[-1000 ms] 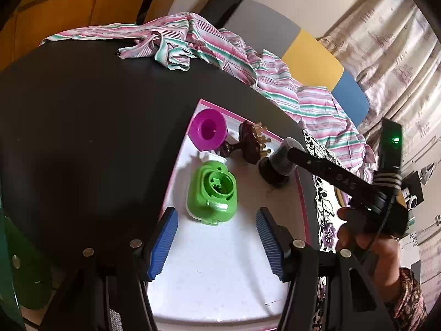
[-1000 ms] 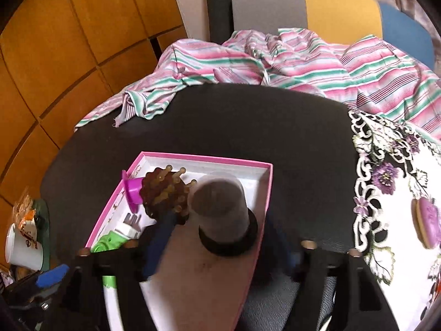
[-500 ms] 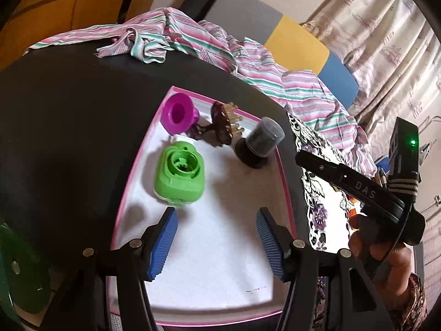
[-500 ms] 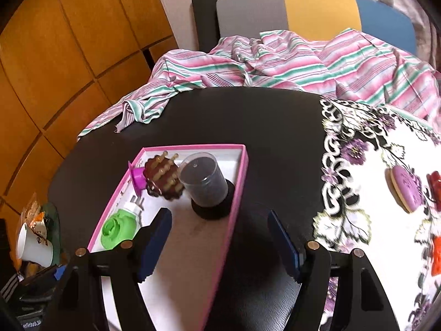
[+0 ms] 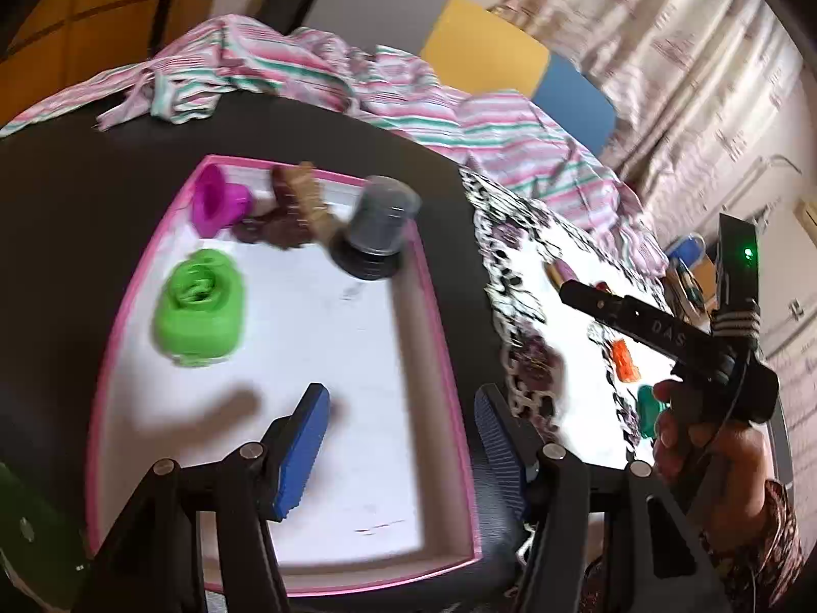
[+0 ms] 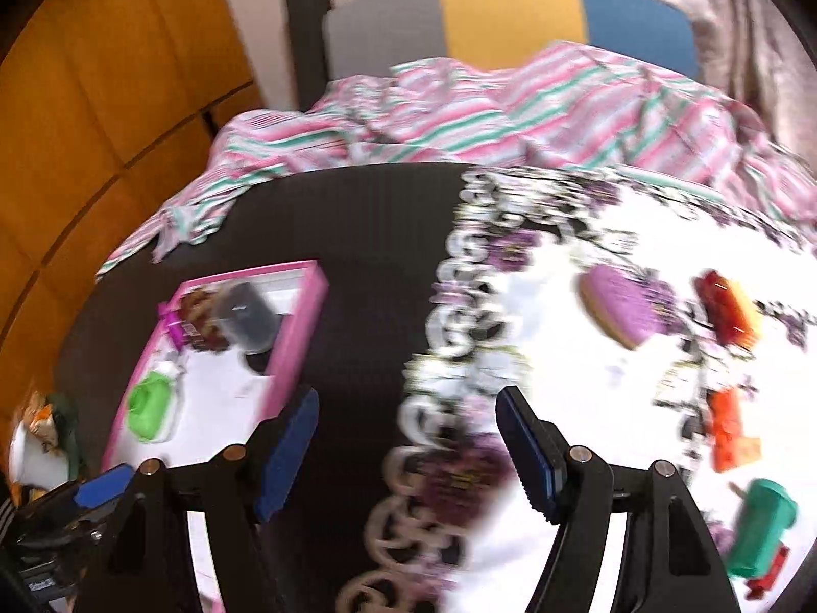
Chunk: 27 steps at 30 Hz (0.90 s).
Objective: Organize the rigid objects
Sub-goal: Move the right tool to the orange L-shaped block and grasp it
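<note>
A pink-rimmed white tray (image 5: 439, 306) (image 6: 301, 327) on the black table holds a green object (image 5: 201, 301) (image 6: 148, 406), a magenta funnel (image 5: 214, 202), a brown brush (image 5: 293, 209) and a dark jar with a black lid (image 5: 378, 235) (image 6: 247, 316). My left gripper (image 5: 398, 439) is open and empty above the tray's near right part. My right gripper (image 6: 408, 454) is open and empty over the table and the edge of a floral cloth (image 6: 561, 383). On the cloth lie a purple oval brush (image 6: 620, 314), a red object (image 6: 730, 309), an orange object (image 6: 730, 426) and a teal object (image 6: 761, 526).
A striped pink and green cloth (image 5: 408, 102) (image 6: 510, 112) is heaped at the table's far edge before a grey, yellow and blue chair back (image 6: 510, 20). Orange wall panels (image 6: 102, 102) are on the left. A white cup (image 6: 30, 460) stands at the far left.
My right gripper has let go of the dark jar, pulled back from the tray and swung right over the floral cloth. My left gripper has drifted back and to the right.
</note>
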Tool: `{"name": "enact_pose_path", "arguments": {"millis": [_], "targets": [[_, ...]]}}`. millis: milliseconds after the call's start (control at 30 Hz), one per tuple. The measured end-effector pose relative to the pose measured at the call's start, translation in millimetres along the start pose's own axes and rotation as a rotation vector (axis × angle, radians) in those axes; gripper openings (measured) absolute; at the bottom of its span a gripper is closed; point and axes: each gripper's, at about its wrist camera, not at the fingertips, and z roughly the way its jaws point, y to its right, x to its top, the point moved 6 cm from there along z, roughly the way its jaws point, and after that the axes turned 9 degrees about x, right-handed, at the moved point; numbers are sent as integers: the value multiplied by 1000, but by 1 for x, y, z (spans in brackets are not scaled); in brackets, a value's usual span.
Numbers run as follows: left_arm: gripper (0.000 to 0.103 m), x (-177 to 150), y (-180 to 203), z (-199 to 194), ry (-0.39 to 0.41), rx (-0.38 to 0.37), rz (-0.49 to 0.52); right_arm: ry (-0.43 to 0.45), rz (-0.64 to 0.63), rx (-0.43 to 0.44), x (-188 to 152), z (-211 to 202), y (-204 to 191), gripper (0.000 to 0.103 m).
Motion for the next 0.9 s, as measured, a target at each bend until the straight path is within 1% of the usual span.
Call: {"name": "enact_pose_path", "arguments": {"millis": [233,367,433,533,567,600,667,767,900], "targets": [[61,-2,42,8,-22,-24,94,34,113,-105,1,-30,69,73],[61,-5,60,12,-39,-42,126,49,207,-178,0,-45,115,73],[61,-7,66,13,-40,-42,139,39,278,-222,-1,-49,143,73],[61,-9,74,15,-45,-43,144,14,384,-252,-6,-52,180,73],[61,-10,77,16,-48,-50,143,5,412,-263,-8,-51,190,70],[61,-11,80,16,-51,-54,144,-2,432,-268,-10,-50,198,69],[61,-13,85,18,-57,-55,157,-25,471,-270,-16,-48,213,60],[61,-16,91,21,-63,-55,173,-36,494,-264,-22,-45,223,57],[61,-18,96,26,-79,-48,172,-56,481,-246,-26,-35,226,54]]}}
